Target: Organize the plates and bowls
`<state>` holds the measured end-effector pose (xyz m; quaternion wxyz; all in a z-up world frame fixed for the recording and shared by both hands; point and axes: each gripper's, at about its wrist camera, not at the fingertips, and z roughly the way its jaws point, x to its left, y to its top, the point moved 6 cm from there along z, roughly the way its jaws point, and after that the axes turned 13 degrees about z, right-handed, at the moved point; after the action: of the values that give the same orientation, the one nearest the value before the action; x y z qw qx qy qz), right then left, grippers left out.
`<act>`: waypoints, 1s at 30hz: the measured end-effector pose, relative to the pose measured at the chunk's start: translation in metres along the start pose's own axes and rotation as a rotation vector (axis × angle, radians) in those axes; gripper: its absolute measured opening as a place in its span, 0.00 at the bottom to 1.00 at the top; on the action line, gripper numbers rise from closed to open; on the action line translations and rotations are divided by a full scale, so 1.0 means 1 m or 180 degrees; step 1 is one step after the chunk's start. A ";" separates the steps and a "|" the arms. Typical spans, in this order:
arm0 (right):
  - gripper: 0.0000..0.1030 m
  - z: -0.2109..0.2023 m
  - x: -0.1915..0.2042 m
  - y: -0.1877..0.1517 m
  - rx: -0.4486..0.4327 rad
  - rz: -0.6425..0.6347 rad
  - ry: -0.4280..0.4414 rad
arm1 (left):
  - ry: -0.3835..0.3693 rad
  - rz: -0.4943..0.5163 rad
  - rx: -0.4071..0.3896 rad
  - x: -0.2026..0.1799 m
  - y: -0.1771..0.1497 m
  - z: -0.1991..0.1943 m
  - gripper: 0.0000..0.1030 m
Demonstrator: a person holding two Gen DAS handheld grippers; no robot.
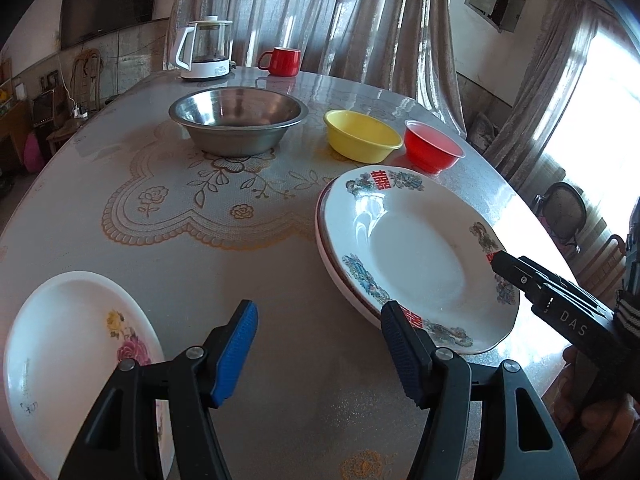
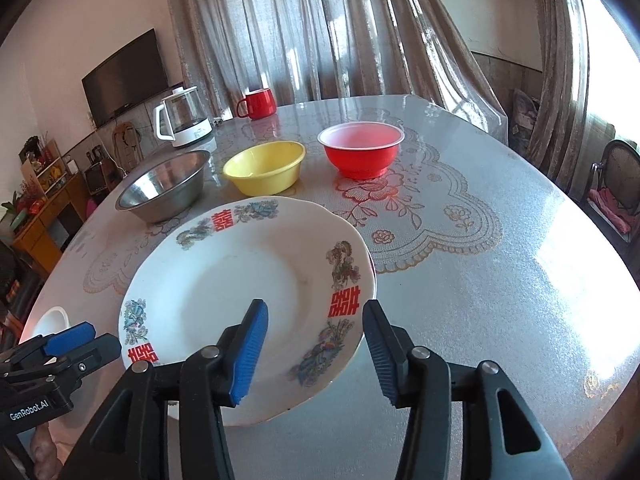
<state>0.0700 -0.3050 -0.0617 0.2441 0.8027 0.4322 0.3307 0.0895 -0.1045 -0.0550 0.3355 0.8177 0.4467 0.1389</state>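
A white plate with red signs (image 1: 416, 256) is stacked on another plate. A flower plate (image 1: 76, 360) is set well apart. A steel bowl (image 1: 238, 118), yellow bowl (image 1: 360, 134) and red bowl (image 1: 432, 150) are lined up behind.
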 end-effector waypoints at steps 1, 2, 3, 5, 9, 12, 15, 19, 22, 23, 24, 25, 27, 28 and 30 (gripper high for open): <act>0.48 0.000 0.002 0.000 -0.0004 -0.0020 0.0006 | 0.0012 -0.0011 -0.0010 0.002 0.000 -0.002 0.63; 0.48 -0.001 0.004 0.001 -0.0011 -0.0037 0.0013 | 0.0025 -0.0023 -0.0022 0.004 -0.001 -0.004 0.63; 0.48 -0.001 0.006 0.001 -0.0013 -0.0050 0.0025 | 0.0036 -0.0038 -0.0029 0.007 -0.001 -0.005 0.63; 0.48 -0.002 0.011 0.001 -0.0009 -0.0078 0.0058 | 0.0054 -0.0068 -0.0039 0.012 -0.002 -0.008 0.63; 0.49 -0.004 0.023 0.002 -0.0022 -0.0153 0.0144 | 0.0119 -0.0141 -0.0064 0.027 -0.005 -0.016 0.63; 0.50 -0.006 0.039 -0.001 0.0042 -0.0221 0.0321 | 0.0169 -0.0259 -0.0095 0.044 -0.009 -0.024 0.63; 0.50 -0.006 0.063 -0.008 0.0136 -0.0362 0.0550 | 0.0226 -0.0367 -0.0132 0.062 -0.011 -0.034 0.62; 0.50 -0.009 0.102 -0.023 0.0284 -0.0596 0.0907 | 0.0269 -0.0616 -0.0154 0.093 -0.020 -0.049 0.62; 0.50 -0.012 0.135 -0.040 0.0467 -0.0796 0.1249 | 0.0333 -0.0749 -0.0223 0.117 -0.027 -0.064 0.62; 0.50 -0.012 0.146 -0.046 0.0533 -0.0861 0.1353 | 0.0390 -0.0804 -0.0255 0.126 -0.030 -0.071 0.62; 0.50 -0.012 0.156 -0.053 0.0611 -0.0923 0.1451 | 0.0436 -0.0847 -0.0280 0.135 -0.034 -0.076 0.62; 0.50 -0.011 0.166 -0.060 0.0686 -0.0970 0.1533 | 0.0477 -0.0887 -0.0299 0.142 -0.038 -0.080 0.62; 0.50 -0.007 0.182 -0.072 0.0837 -0.1025 0.1671 | 0.0584 -0.0965 -0.0317 0.158 -0.047 -0.089 0.62; 0.50 -0.005 0.189 -0.078 0.0917 -0.1032 0.1727 | 0.0630 -0.0991 -0.0313 0.165 -0.053 -0.092 0.61; 0.50 0.002 0.200 -0.088 0.1088 -0.1011 0.1833 | 0.0714 -0.1062 -0.0282 0.178 -0.067 -0.097 0.61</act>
<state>0.1060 -0.0900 -0.0586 0.0231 0.6288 0.6513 0.4240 0.0959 0.1088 -0.0421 0.3377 0.6962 0.6039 0.1911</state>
